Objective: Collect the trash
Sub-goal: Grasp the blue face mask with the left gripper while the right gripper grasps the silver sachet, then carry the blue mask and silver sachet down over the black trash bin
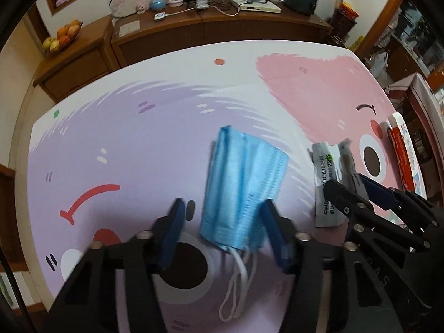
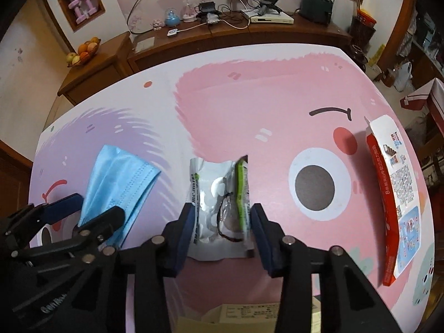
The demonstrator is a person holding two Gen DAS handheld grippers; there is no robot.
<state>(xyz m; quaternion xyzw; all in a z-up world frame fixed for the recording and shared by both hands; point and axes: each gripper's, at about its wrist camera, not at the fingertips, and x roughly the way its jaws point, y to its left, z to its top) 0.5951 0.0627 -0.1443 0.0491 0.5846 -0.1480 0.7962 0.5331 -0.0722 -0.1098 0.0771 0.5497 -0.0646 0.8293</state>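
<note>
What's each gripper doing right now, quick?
Left gripper: open, fingers either side of the blue face mask, not clamped.
Right gripper: open, fingers either side of the silver wrapper, not clamped.

Two black handheld grippers with blue pads are held low and side by side, both pointing forward. The left gripper [image 1: 222,219] has its jaws spread wide apart. The right gripper [image 2: 222,222] beside it also has its jaws parted.

We see a light blue pleated mask [image 1: 241,186] with white loops, a silver wrapper [image 2: 219,208] with a green stripe, a red-and-white box [image 2: 394,194], and a counter [image 2: 249,97] with pink and lilac cartoon print.
</note>
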